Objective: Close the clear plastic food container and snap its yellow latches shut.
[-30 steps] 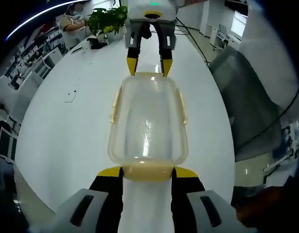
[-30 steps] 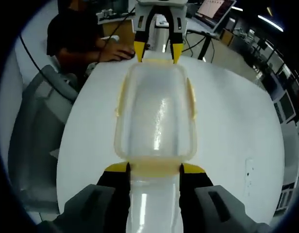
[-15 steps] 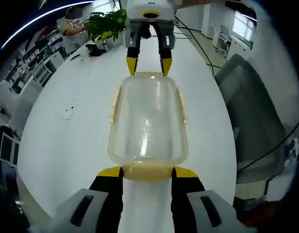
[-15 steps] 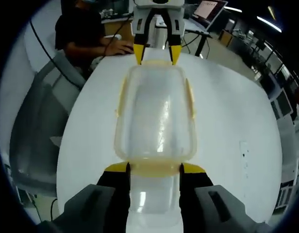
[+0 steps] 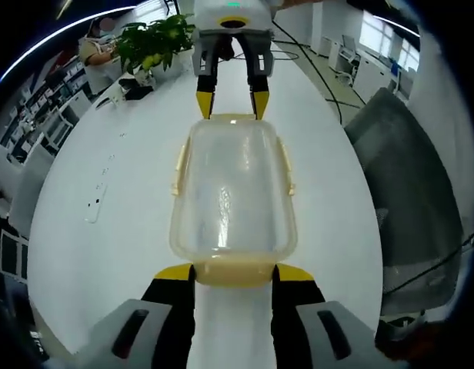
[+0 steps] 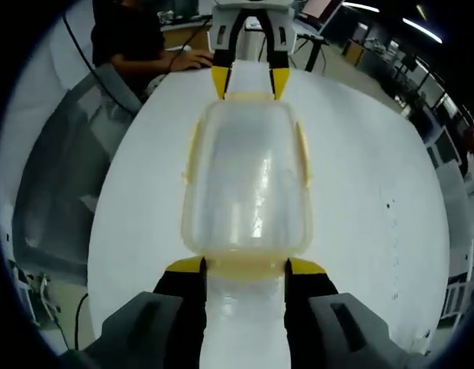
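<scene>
I have the clear container (image 5: 232,196) lying on the white table (image 5: 106,231), lid on, held between my two grippers at its short ends. In the left gripper view, my left gripper (image 5: 234,272) stands with its yellow-tipped jaws spread either side of the near end latch (image 5: 234,273), touching the container's end; whether they press it I cannot tell. At the far end my right gripper (image 5: 227,101) meets the container the same way, jaws apart. In the right gripper view the picture mirrors: the right gripper (image 6: 245,267) near, the left gripper (image 6: 250,81) far. Yellow side latches (image 6: 302,157) lie flat along the long edges. A potted plant (image 5: 152,42) stands far left on the table.
</scene>
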`<state>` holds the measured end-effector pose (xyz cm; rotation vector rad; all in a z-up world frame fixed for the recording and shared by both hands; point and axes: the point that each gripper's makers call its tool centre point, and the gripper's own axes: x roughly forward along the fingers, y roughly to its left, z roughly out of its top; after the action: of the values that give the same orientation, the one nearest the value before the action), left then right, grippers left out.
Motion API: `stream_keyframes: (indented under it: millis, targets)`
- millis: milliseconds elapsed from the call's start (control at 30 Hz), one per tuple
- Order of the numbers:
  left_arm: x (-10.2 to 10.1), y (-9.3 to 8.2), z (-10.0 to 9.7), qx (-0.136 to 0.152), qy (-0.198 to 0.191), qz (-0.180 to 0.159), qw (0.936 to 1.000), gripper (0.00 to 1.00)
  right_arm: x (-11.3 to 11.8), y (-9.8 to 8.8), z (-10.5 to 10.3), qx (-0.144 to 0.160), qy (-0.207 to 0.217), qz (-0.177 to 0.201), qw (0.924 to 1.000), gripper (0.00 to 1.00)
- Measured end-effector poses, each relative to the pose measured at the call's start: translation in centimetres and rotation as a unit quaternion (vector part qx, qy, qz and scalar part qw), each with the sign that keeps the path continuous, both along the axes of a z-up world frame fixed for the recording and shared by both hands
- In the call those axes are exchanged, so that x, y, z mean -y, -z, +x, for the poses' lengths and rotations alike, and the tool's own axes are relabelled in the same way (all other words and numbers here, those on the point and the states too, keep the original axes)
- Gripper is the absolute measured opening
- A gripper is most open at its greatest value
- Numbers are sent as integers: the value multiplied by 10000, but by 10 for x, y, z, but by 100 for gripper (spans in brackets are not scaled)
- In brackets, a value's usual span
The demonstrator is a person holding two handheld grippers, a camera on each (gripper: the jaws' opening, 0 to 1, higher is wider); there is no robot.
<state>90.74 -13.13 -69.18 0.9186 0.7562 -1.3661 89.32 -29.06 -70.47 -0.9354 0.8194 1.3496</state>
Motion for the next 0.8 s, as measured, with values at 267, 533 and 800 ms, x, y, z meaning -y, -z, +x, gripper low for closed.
stream_keyframes:
  millis: [267,533,800]
  targets:
    - [22,8,7,9,20,-25,10000,32,23,6,6,8,10,6,10000,36]
    - [39,19,9,-55,22,-56,10000,32,39,11,9,-9,32,-25,10000,35]
    - [50,24,10,-116,91,-49,9999,32,53,18,12,-83,88,-90,9999,36]
